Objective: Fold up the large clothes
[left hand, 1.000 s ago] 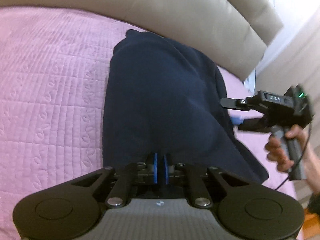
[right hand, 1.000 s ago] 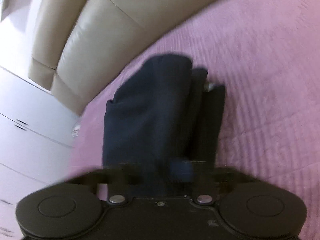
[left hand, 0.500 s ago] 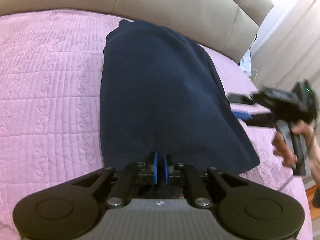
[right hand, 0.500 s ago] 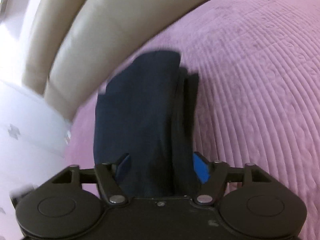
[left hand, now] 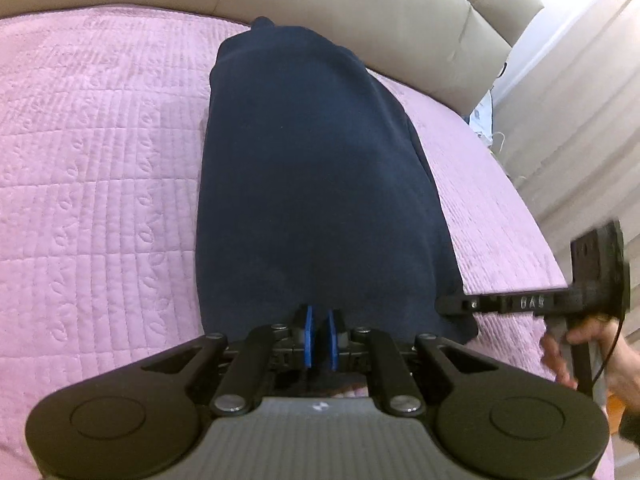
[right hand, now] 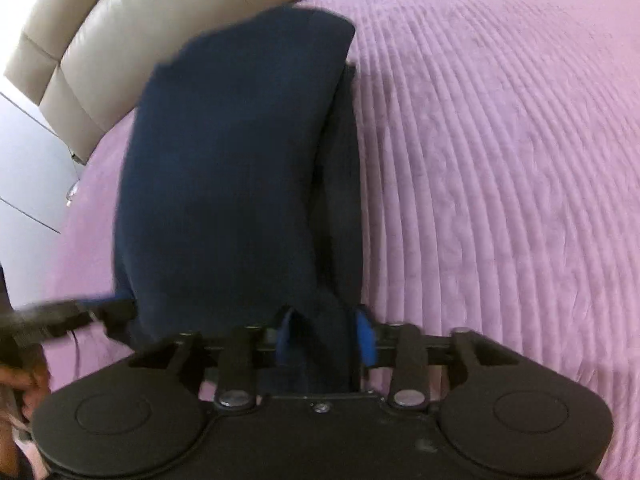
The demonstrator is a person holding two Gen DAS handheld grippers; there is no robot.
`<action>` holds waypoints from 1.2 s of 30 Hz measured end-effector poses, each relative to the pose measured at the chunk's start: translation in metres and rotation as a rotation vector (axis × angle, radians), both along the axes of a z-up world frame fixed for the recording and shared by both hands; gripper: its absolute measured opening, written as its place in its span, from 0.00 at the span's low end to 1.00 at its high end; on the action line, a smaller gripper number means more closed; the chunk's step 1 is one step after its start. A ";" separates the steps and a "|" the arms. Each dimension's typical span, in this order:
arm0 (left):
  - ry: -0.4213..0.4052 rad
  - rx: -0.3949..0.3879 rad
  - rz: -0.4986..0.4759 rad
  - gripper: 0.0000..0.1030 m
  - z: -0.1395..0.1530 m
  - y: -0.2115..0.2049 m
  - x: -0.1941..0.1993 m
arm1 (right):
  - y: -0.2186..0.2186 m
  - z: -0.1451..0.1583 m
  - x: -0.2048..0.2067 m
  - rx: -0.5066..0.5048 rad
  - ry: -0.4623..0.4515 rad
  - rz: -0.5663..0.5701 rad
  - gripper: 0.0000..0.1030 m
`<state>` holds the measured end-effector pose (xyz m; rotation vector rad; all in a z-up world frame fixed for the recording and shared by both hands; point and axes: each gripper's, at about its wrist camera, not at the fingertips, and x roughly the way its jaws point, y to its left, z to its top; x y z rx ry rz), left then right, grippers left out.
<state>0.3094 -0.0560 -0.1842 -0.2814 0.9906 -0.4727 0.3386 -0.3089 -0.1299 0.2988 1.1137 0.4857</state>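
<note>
A navy garment [left hand: 312,184] lies lengthwise on the pink bedspread [left hand: 100,184], its near hem clenched in the left tongs [left hand: 319,336] and bunched between the partly parted right tongs [right hand: 326,336]; soft, limp cloth, best gripped at hem corners

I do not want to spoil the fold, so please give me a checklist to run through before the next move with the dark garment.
1. Left gripper holds the near edge of the navy garment: ok, jaws shut on the cloth.
2. Right gripper has a firm hold: cannot tell; cloth fills the gap between its jaws, but the view is blurred.
3. Top surface is smooth on the pink quilt: ok in the left wrist view.
4. Layers are aligned: not ok; in the right wrist view a lower layer sticks out along one side.
5. Far end is clear of the beige headboard: cannot tell.
</note>
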 end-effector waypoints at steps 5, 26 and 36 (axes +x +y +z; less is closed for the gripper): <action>-0.004 0.040 -0.019 0.11 0.001 -0.004 0.007 | 0.052 0.088 0.053 -0.101 -0.409 0.241 0.84; 0.026 -0.079 -0.001 0.11 -0.010 0.014 0.013 | 0.160 0.062 0.139 -0.383 -0.546 0.279 0.00; -0.159 -0.030 0.148 0.98 0.041 0.021 0.057 | 0.138 0.039 0.174 -0.303 -0.426 0.080 0.00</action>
